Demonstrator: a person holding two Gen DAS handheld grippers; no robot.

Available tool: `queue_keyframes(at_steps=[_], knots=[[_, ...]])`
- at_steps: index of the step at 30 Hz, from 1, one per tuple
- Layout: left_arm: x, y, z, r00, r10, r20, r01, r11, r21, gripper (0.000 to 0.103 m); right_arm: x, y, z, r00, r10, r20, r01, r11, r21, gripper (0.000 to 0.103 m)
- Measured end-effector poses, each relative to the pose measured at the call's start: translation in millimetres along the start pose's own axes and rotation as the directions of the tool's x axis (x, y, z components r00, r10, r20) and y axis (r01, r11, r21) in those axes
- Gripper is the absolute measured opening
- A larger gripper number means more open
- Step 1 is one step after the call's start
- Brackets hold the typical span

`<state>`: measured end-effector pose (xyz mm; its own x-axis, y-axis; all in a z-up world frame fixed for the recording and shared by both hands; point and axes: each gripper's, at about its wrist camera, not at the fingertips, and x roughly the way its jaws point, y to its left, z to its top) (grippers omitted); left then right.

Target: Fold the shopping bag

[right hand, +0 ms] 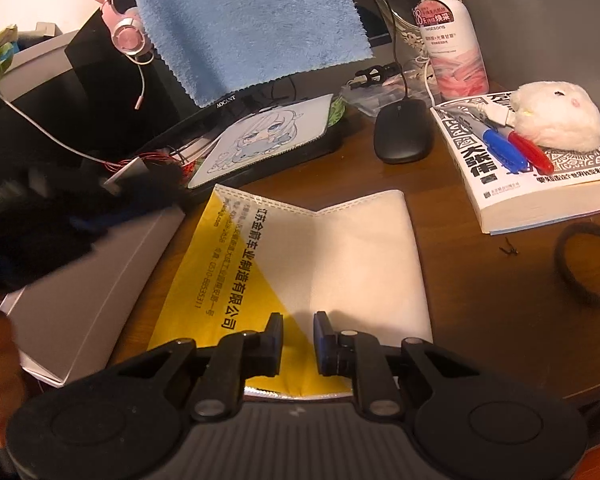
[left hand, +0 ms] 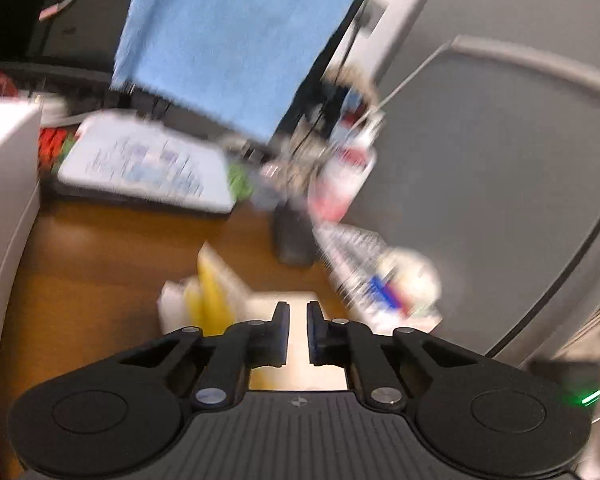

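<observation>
The shopping bag (right hand: 340,264) lies flat on the wooden desk (right hand: 480,300), part yellow with black print and part white, with a crease down its middle. My right gripper (right hand: 298,330) hovers open over the bag's near edge, with nothing between its fingers. In the blurred left wrist view, my left gripper (left hand: 298,320) stands open with a narrow gap above the bag (left hand: 212,300), holding nothing. In the right wrist view the left gripper (right hand: 40,232) is a dark blur at the left, above the grey box.
A grey box (right hand: 92,280) borders the bag's left side. A thick book (right hand: 540,188) with markers (right hand: 516,148) and a white plush toy (right hand: 556,120) lies on the right, near a black hair band (right hand: 580,264). Behind are a mouse (right hand: 402,132), a lotion bottle (right hand: 452,40), a printed mouse pad (right hand: 260,136) and a blue towel (right hand: 244,24).
</observation>
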<state>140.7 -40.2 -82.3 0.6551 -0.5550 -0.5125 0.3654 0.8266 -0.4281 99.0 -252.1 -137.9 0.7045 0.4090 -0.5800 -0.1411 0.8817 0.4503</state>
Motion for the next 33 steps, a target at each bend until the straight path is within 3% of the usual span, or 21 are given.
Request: queue_keyframes(at_steps=[5,18,19,21,23,27,33], knots=[[14,25,-23,0.996,0.015,-0.087,-0.021,0.998,-0.067,0.008,0,-1,-2,1.000,0.007,0.003,-0.007,1.000,-0.007,0.015],[19,38,-35,0.996,0.010,-0.093,-0.018,0.997,-0.076,0.004,-14,-15,1,0.998,0.049,0.049,-0.053,0.996,0.074,0.017],[19,38,-36,0.996,0.010,-0.092,-0.017,0.997,-0.072,0.004,-19,-19,2,0.997,0.047,0.067,-0.053,0.995,0.088,0.019],[19,38,-36,0.996,0.010,-0.091,-0.016,0.997,-0.070,0.005,-32,-30,5,0.992,0.025,0.122,-0.040,0.992,0.121,0.038],[19,38,-36,0.996,0.009,-0.091,-0.016,0.997,-0.070,0.005,-44,-42,7,0.986,0.000,0.164,-0.026,0.988,0.153,0.045],[19,38,-36,0.996,0.008,-0.091,-0.014,0.997,-0.072,0.005,-49,-66,8,0.986,-0.023,0.167,-0.014,0.975,0.222,0.050],[18,37,-37,0.995,-0.006,-0.102,-0.001,0.998,-0.069,0.005,-28,-78,3,0.988,0.101,0.120,-0.133,0.944,0.302,0.050]])
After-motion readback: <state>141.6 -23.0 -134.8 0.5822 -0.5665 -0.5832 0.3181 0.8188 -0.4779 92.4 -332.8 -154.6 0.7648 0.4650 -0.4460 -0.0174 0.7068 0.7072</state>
